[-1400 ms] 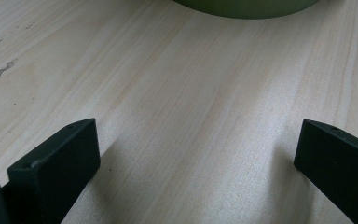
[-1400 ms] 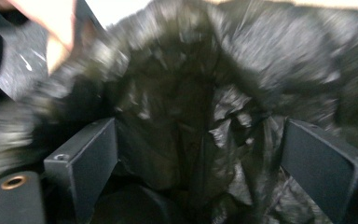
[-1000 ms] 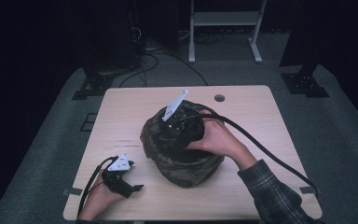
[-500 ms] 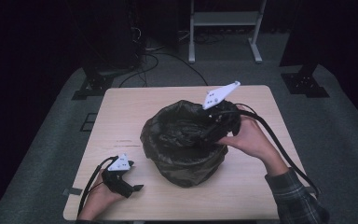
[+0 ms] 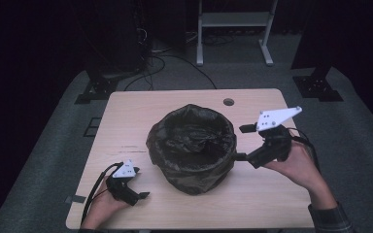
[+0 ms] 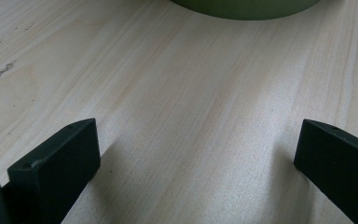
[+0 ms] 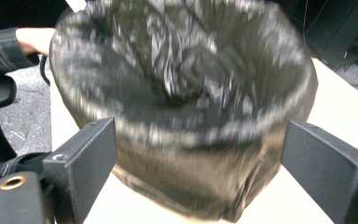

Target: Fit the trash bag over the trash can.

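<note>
Currently the right gripper (image 5: 243, 142), fingers spread and holding nothing, faces the bag-lined bin (image 5: 192, 145); likely next: regrasp the liner rim. Left gripper (image 5: 137, 193) rests spread on the bench (image 5: 272, 194).

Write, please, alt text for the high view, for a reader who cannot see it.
A bin lined with a black bag stands mid-table. The right tongs, open, are held beside its right rim; the left tongs, open, rest on the wood near the front left corner.
</note>
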Motion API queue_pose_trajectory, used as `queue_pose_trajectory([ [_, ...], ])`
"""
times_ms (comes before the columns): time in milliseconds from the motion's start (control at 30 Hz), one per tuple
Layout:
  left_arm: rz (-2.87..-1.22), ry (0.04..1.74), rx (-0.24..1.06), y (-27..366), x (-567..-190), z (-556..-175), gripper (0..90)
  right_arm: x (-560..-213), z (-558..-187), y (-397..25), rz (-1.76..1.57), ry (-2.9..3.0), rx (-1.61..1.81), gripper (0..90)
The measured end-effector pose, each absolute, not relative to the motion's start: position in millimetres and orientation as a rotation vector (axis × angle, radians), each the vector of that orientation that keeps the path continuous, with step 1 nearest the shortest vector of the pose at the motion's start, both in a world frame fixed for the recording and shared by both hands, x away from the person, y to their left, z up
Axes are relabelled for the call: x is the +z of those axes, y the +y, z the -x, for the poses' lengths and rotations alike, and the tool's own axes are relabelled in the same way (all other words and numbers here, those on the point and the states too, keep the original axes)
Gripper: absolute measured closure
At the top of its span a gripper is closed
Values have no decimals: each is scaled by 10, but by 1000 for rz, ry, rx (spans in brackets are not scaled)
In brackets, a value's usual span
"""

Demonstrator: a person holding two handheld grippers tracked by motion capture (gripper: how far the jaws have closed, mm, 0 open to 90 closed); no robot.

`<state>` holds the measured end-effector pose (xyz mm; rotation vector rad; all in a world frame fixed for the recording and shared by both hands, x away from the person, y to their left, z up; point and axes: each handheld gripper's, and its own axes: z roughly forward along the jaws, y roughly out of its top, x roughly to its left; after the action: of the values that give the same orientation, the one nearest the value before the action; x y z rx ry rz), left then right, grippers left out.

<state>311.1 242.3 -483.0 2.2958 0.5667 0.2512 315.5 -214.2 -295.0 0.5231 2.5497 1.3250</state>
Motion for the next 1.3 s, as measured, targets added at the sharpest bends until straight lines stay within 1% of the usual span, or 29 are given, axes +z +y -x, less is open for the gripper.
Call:
queue_pose_trajectory([
  [300, -2295, 569, 253, 2423, -4831, -3112, 0, -3524, -3032, -2381, -593, 2522, 1355, 93],
  [633, -2294, 569, 253, 2422, -4831, -3113, 0, -4077, -3037, -2410, -651, 2565, 1363, 93],
  [1133, -2294, 570, 253, 2422, -4831, -3113, 0, -4687, -3023, -2548, -759, 2577, 1289, 93],
  [1300, -2294, 570, 253, 2422, -4831, -3113, 0, -4812, -3027, -2586, -777, 2585, 1240, 93],
])
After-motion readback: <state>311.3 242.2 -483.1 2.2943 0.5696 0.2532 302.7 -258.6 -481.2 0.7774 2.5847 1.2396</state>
